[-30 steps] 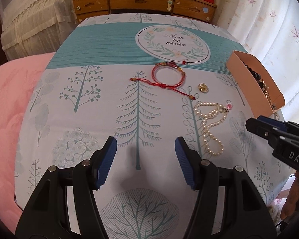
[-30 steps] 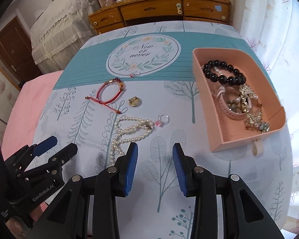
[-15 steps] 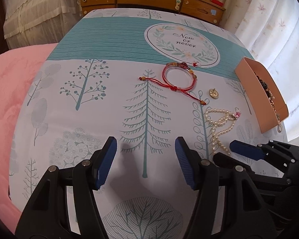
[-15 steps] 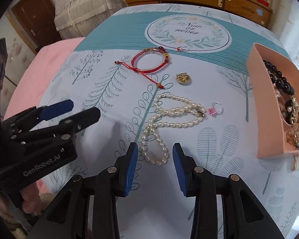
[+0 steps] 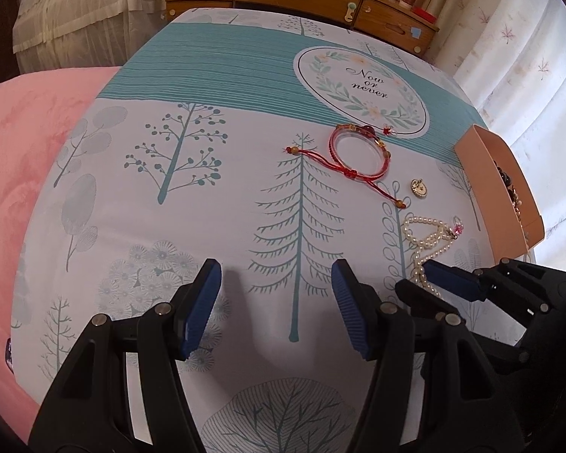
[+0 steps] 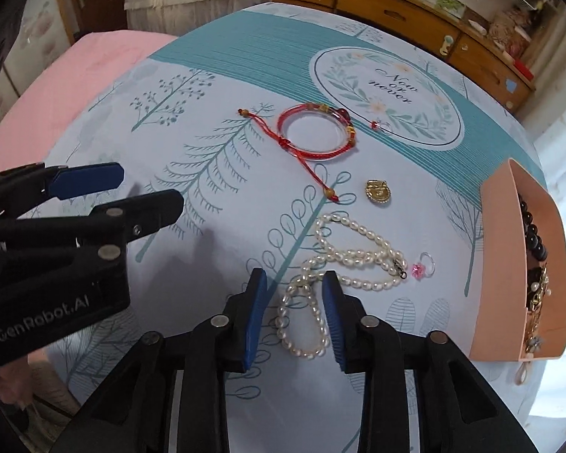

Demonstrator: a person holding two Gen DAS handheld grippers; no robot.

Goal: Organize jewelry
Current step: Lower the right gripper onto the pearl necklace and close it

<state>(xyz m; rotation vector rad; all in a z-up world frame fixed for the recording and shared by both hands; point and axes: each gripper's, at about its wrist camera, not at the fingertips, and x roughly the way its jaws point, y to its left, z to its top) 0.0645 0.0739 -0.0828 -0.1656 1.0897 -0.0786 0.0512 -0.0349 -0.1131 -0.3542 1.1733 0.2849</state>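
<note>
Tree-printed cloth (image 6: 192, 158) is covered with loose jewelry. One loop of the pearl necklace (image 6: 343, 256) is straddled by the closing right gripper (image 6: 292, 317), not yet pinched; the left gripper (image 5: 275, 305) is held open, empty. Beads may slip, or cloth be caught.

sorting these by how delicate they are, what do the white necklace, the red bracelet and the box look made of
White necklace: looks like pearl or imitation pearl, glossy off-white oval beads strung together; which one can't be told.
Red bracelet: braided red cord, matte, with a few amber and dark red beads and a sliding knot.
Box: smooth matte peach walls, probably plastic, possibly card.
</note>
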